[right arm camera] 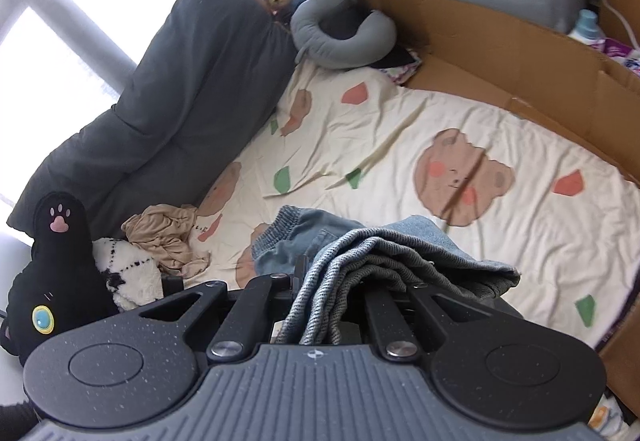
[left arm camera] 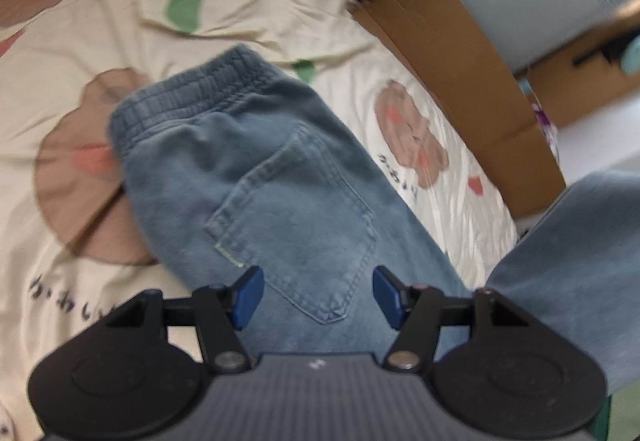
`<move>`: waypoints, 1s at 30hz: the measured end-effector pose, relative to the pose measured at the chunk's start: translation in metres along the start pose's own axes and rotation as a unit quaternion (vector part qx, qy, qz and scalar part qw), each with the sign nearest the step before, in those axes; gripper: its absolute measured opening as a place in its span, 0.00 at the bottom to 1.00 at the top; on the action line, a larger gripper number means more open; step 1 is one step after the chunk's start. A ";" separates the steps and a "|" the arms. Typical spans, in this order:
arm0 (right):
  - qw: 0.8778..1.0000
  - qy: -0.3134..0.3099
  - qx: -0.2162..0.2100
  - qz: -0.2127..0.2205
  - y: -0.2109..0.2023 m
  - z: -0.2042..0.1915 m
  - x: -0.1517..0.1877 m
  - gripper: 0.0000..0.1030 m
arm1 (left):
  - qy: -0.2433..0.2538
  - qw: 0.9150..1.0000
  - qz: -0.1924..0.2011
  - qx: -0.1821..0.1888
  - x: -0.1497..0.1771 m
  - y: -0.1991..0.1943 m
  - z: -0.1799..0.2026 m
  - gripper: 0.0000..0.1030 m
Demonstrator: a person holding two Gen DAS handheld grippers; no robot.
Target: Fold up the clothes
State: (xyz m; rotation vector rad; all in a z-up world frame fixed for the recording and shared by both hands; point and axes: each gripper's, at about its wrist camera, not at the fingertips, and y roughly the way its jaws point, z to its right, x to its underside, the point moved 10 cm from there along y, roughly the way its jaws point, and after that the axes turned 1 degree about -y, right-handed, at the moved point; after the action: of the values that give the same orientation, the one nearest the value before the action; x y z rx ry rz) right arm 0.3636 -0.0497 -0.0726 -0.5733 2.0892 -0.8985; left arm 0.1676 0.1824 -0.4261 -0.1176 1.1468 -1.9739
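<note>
Blue jeans [left arm camera: 256, 177] lie on the cream bear-print sheet [left arm camera: 248, 1], elastic waistband toward the upper left of the left wrist view, back pocket facing up at frame centre; the leg end rises out of the lower right of that frame. In the right wrist view the same jeans [right arm camera: 304, 237] sit at lower centre, waistband on the sheet [right arm camera: 400, 129], and a bunched fold of the denim, grey inside showing, runs down into the right gripper [right arm camera: 332, 295], whose jaws are pressed together and pinching the cloth. The left gripper [left arm camera: 318, 297] stands over the pocket area with its blue pads [left arm camera: 248, 297] spread apart, one on each side; whether they touch the denim cannot be told. Left wrist view is motion-blurred. Around the sheet: a crumpled beige garment [right arm camera: 168, 237] at lower left of the right wrist view, next to a black plush toy [right arm camera: 56, 265] and a white fluffy item [right arm camera: 128, 273]; a dark grey cushion [right arm camera: 180, 97] along the left; a grey neck pillow [right arm camera: 344, 37] at upper centre; brown cardboard [right arm camera: 500, 61] along the upper right edge.
</note>
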 end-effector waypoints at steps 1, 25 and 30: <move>1.000 0.001 -0.003 -0.003 0.007 -0.003 -0.001 0.05 | -0.010 1.000 0.004 0.000 0.000 -0.003 -0.004 0.61; 0.996 0.028 -0.033 -0.083 0.212 -0.002 0.017 0.09 | -0.046 0.997 0.048 -0.046 0.007 -0.011 -0.043 0.62; 0.993 0.020 -0.042 -0.112 0.258 -0.014 0.021 0.16 | -0.061 0.995 0.059 -0.048 0.000 -0.012 -0.047 0.62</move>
State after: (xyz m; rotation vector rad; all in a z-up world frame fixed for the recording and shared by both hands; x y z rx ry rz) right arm 0.3150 0.1105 -0.2709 -0.8531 2.1364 -0.9563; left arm 0.1395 0.2172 -0.4443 -0.2138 1.1435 -1.7828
